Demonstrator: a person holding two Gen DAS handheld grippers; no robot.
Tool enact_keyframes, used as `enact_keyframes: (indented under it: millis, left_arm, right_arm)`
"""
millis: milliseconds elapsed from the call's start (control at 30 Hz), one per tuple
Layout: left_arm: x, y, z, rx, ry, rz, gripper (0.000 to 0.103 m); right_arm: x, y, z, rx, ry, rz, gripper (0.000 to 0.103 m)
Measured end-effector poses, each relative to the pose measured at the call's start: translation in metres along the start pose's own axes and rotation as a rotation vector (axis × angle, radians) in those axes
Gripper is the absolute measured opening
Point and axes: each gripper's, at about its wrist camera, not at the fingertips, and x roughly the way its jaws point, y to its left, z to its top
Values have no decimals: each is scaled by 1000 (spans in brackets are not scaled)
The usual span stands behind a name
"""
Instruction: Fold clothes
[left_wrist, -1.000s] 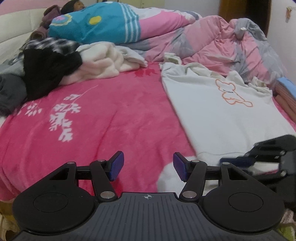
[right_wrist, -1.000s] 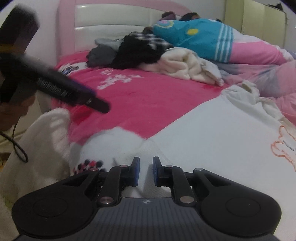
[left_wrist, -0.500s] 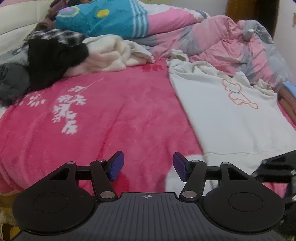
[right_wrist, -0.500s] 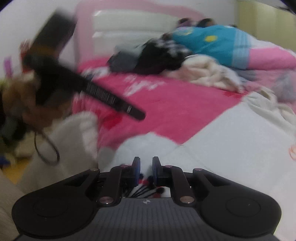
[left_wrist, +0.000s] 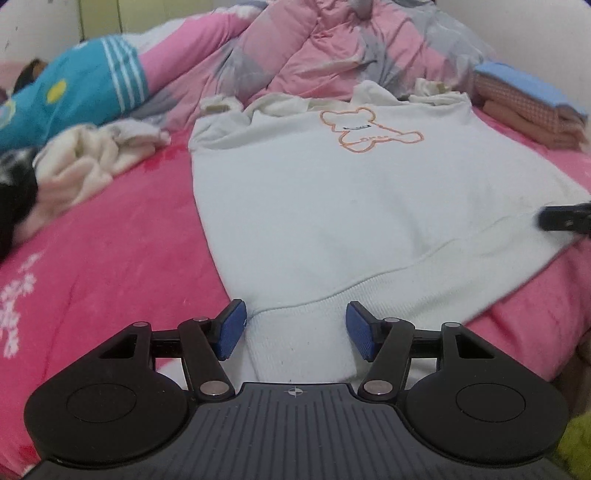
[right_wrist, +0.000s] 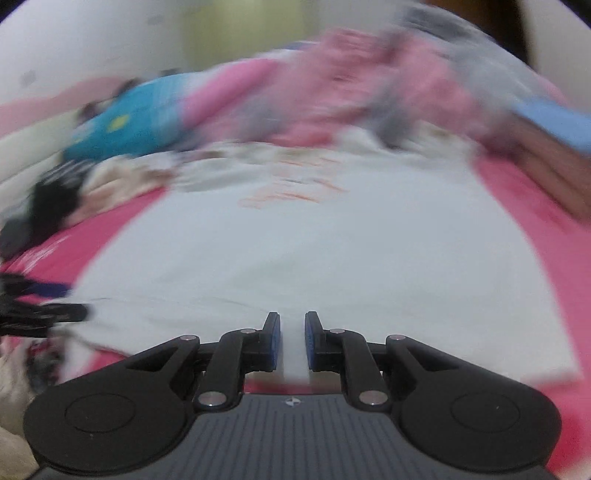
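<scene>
One white sweatshirt (left_wrist: 332, 206) lay flat and smooth on the fuzzy pink blanket (left_wrist: 110, 251), an orange outline bear (left_wrist: 365, 129) printed on its chest and a ribbed band along its near hem. Beyond its collar sat a puffy pink-and-grey quilt (left_wrist: 314, 48); to its left, a rumpled cream garment (left_wrist: 92, 155); to its right, one folded stack (left_wrist: 524, 107) of checked brown and blue cloth. The left gripper (left_wrist: 295, 328) stood at the sweatshirt's near hem, its two blue pads spread with the ribbed band between them, unpinched. The right gripper (right_wrist: 291, 341), in a motion-blurred view, had its pads nearly together, a narrow gap left, nothing visibly pinched.
</scene>
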Motion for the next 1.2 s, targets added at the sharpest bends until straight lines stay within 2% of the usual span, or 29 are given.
enact_keyframes:
  millis: [100, 167, 233, 333, 467, 567, 700, 733, 833, 867, 1000, 1100, 1167, 1200]
  left_arm:
    - [-1, 10, 1, -46, 33, -26, 61]
    - [0, 16, 1, -92, 52, -47, 61]
    - [2, 20, 2, -127, 67, -60, 62]
    - [3, 17, 5, -122, 76, -48, 62]
    - [3, 13, 6, -118, 78, -32, 62]
    - [3, 14, 5, -130, 80, -34, 62]
    - [3, 14, 6, -127, 83, -36, 63]
    - [4, 15, 6, -127, 85, -37, 63]
    - [5, 17, 6, -133, 90, -44, 64]
    - [5, 18, 6, -137, 91, -45, 64]
    - [4, 15, 6, -138, 91, -30, 64]
    - [4, 13, 7, -135, 91, -23, 64]
    - [4, 14, 7, -138, 91, -25, 64]
    - [4, 15, 6, -140, 90, -27, 64]
  right_arm:
    - [-27, -44, -14, 119, -9, -6, 14]
    - [-40, -61, -14, 167, 1, -26, 15]
    - [-50, -78, -5, 217, -29, -27, 16]
    - [-47, -95, 17, 261, -106, -6, 16]
    - [-11, -116, 33, 334, -140, 58, 16]
    - [9, -139, 21, 429, -103, 13, 14]
    - [-23, -179, -12, 593, -148, -26, 10]
    - [-33, -184, -15, 607, -157, -50, 13]
    - [-52, -189, -13, 623, -171, -138, 14]
    - [-52, -189, -10, 641, -191, -97, 14]
    - [-8, -162, 28, 549, -189, 54, 15]
    - [42, -149, 46, 522, -98, 171, 15]
    - [62, -162, 45, 583, -41, 163, 14]
    - [63, -177, 41, 626, -45, 146, 12]
